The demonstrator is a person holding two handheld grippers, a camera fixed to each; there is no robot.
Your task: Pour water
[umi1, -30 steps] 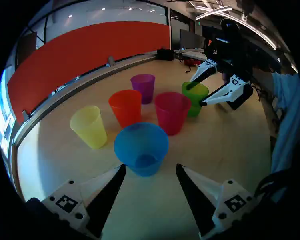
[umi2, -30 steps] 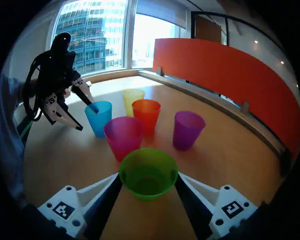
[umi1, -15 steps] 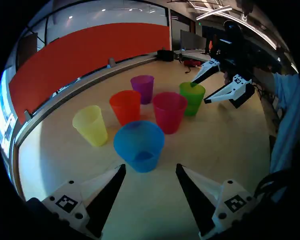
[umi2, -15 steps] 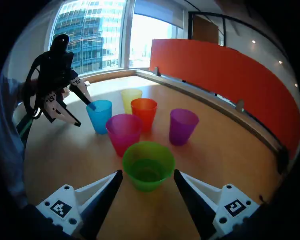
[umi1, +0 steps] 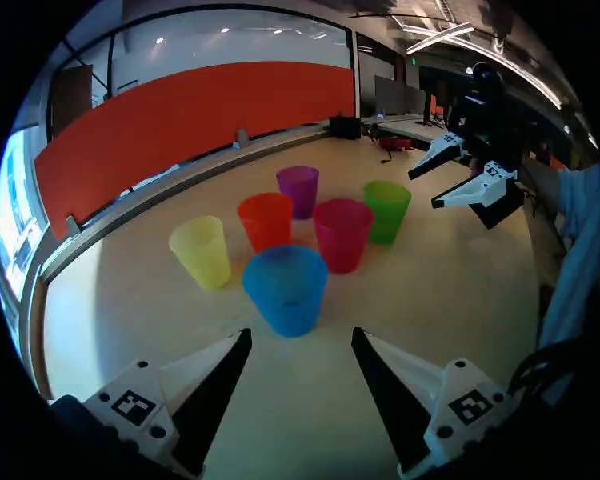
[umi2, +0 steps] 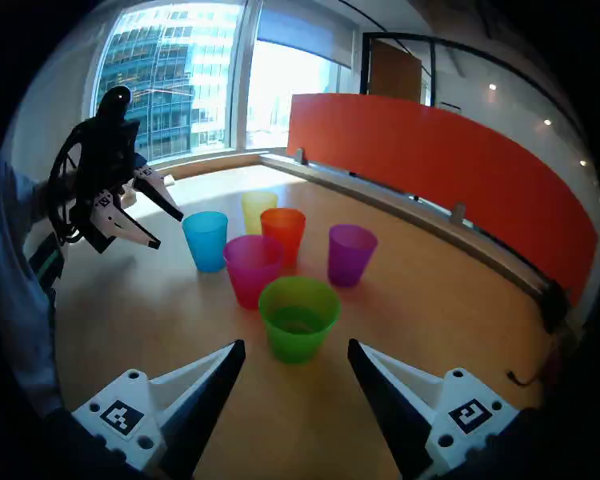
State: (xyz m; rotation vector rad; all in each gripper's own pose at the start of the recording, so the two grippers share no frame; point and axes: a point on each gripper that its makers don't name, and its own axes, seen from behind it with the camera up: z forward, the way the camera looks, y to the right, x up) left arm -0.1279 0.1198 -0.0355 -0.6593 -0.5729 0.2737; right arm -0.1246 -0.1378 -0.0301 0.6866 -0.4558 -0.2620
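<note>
Cups [umi1: 332, 248], six in all, stood clustered on the desk [umi1: 460, 272]: one blue [umi1: 286, 290], one yellow [umi1: 202, 252], one orange [umi1: 266, 222], one purple [umi1: 298, 190], one pink [umi1: 342, 228], one green [umi1: 386, 210]. Two claws gaped wide and empty: the left claw [umi1: 300, 332] near the blue cup, the right claw [umi2: 294, 344] facing the green one.

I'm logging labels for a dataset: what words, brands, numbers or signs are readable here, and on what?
None readable. The blue cup and green cup are plain; the left gripper and right gripper carry only black-and-white square marker patterns, no letters or numbers.
</note>
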